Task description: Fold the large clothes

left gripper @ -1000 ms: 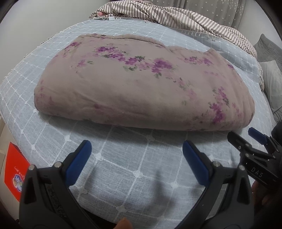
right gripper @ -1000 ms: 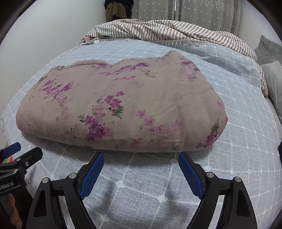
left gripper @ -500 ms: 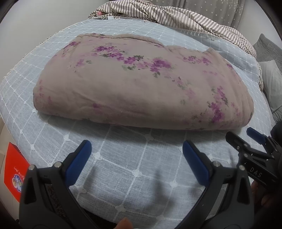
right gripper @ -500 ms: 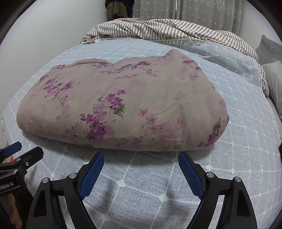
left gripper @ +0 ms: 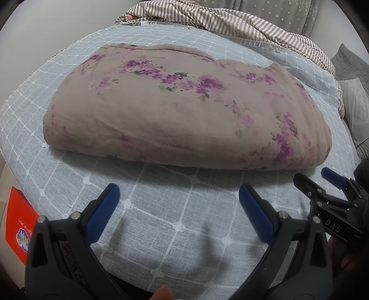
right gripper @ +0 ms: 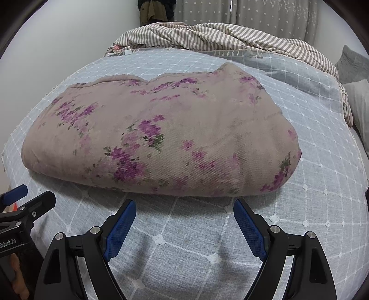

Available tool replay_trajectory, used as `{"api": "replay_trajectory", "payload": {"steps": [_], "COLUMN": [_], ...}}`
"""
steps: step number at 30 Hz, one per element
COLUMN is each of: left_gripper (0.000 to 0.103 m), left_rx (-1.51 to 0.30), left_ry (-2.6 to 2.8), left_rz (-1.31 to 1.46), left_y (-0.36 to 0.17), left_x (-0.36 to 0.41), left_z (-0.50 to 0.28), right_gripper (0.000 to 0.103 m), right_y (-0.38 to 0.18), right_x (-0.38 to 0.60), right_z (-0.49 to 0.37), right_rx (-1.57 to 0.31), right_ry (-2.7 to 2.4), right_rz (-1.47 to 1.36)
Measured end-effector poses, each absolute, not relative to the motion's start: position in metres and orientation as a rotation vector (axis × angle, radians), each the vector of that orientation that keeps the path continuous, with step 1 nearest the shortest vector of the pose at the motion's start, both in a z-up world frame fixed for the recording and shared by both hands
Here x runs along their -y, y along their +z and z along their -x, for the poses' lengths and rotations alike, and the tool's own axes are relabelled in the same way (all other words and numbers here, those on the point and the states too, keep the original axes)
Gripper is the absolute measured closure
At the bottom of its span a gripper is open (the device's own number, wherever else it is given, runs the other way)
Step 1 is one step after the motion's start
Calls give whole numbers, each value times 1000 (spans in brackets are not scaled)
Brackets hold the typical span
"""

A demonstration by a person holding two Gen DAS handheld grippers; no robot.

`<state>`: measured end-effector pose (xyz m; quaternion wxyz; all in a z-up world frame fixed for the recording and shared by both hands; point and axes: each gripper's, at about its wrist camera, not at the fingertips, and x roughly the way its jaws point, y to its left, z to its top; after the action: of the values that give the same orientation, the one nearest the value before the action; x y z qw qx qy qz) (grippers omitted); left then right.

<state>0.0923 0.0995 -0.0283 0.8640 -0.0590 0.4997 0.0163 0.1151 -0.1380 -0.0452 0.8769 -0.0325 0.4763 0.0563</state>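
Nothing has moved since the earlier frames: both grippers sit where they were, folded quilt unchanged. Left gripper [left gripper: 177,203] low centre of its view, blue fingers [left gripper: 102,212] wide apart, nothing between them, only bare bedspread [left gripper: 161,230] under the gap. Right gripper [right gripper: 183,219] same pose in its own view, fingers [right gripper: 120,228] spread wide and empty; it also shows at the right edge of the left view [left gripper: 332,196], and the left gripper pokes in at the lower left of the right view [right gripper: 27,203]. Folded floral quilt [left gripper: 180,115] lies across the middle of both frames, clear of all fingertips; near folded edge runs just above the fingers, closer in the right view [right gripper: 161,138]. Its rounded thick end sits right of centre, far edge wavy toward upper frame. Open checked bedspread surrounds the quilt on all sides, widest strip in the foreground and to the right. Striped blanket [left gripper: 230,20] bunched along the top edge, grey pillows [left gripper: 355,101] at far right. Bed edge drops off at lower left, where a red box [left gripper: 19,221] shows beside it.
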Motion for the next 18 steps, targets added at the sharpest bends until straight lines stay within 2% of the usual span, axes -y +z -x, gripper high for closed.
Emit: {"api": "replay_trajectory", "payload": {"steps": [18], "left_gripper": [1], "left_rx": [-1072], "left_ry": [26], "left_rz": [129], "left_y": [-38], "left_x": [-98], "left_z": [-96], "right_gripper": [15], "right_y": [-51], "right_x": [140], "right_z": [-115], "right_rx": [-1001], "right_ry": [119], "right_rz": [69]}}
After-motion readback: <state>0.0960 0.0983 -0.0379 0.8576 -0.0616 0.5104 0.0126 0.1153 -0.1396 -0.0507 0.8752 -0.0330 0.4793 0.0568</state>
